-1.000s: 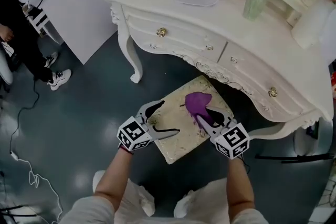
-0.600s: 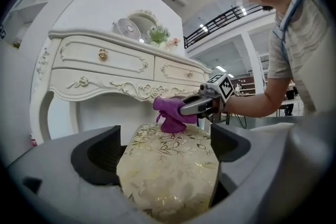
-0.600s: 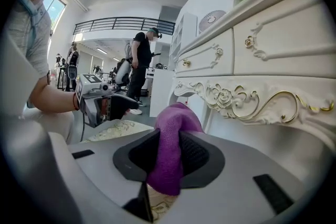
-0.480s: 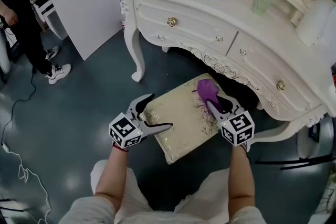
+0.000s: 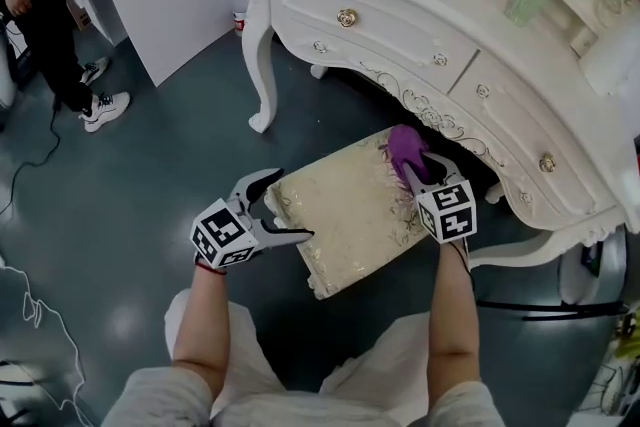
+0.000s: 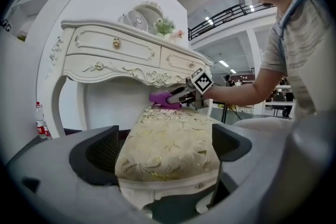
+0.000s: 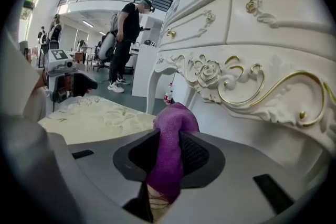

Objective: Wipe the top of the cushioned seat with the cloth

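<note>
Clamping the purple cloth (image 5: 404, 146) between its jaws, the right gripper (image 5: 413, 173) held it on the seat's (image 5: 345, 215) far corner, beside the desk (image 5: 420, 35). The left gripper (image 5: 288, 204) had just been opening; its jaws stood wide, with the seat's near end between them.

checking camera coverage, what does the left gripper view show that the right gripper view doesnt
Left gripper view only: the fan on the dressing table; the jaws of the left hand-held gripper, which have just been opening, apart around the near end of the cushioned seat without pressing it. Right gripper view only: a person in black standing in the background. Both: the seat, the table's carved front, and the purple cloth pinched in the right hand-held gripper.
</note>
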`<state>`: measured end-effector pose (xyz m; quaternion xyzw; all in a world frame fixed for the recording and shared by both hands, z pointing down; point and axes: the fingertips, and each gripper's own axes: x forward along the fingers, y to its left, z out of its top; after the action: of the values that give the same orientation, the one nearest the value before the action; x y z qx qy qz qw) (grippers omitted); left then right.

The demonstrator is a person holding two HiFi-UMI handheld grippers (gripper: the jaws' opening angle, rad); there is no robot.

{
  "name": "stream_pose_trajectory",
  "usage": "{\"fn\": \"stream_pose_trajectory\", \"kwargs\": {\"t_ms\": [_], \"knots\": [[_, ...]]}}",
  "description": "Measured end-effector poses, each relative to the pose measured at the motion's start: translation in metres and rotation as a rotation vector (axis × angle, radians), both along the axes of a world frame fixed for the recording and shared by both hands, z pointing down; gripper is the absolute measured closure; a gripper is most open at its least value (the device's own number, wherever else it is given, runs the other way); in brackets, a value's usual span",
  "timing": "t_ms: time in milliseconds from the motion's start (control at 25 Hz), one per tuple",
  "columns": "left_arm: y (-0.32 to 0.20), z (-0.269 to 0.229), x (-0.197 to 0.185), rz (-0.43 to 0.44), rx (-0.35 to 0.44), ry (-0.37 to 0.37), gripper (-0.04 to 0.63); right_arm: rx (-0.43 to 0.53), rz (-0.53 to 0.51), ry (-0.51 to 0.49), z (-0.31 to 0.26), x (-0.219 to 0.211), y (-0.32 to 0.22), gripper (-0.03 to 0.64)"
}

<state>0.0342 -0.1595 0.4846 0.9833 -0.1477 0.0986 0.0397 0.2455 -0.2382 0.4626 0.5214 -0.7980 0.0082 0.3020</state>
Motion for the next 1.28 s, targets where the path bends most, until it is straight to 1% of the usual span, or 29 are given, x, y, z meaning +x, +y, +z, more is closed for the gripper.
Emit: {"fn": "stream_pose_trajectory", "kwargs": {"t_ms": [120,280,400,640,1040,1280], "knots": [[-0.001,0.011,-0.011,0.014,-0.029,-0.041,0.051,-0.007,0.041,0.044,0.002,0.007,-0.012,0.522],[-0.001,0.028,-0.016,0.037,-0.044,-0.109,0.051,-0.033,0.088,0.033,0.009,0.012,-0.023,0.522],[0.0,0.03,-0.011,0.052,-0.049,-0.106,0.051,-0.044,0.091,0.046,0.012,0.009,-0.024,0.523],[-0.002,0.03,-0.006,0.057,-0.041,-0.091,0.051,-0.053,0.094,0.063,0.014,0.004,-0.023,0.523],[-0.003,0.03,-0.003,0.066,-0.041,-0.087,0.051,-0.062,0.1,0.085,0.016,0.0,-0.021,0.523],[-0.003,0.03,-0.003,0.066,-0.04,-0.087,0.051,-0.062,0.099,0.133,0.017,-0.008,-0.019,0.523]]}}
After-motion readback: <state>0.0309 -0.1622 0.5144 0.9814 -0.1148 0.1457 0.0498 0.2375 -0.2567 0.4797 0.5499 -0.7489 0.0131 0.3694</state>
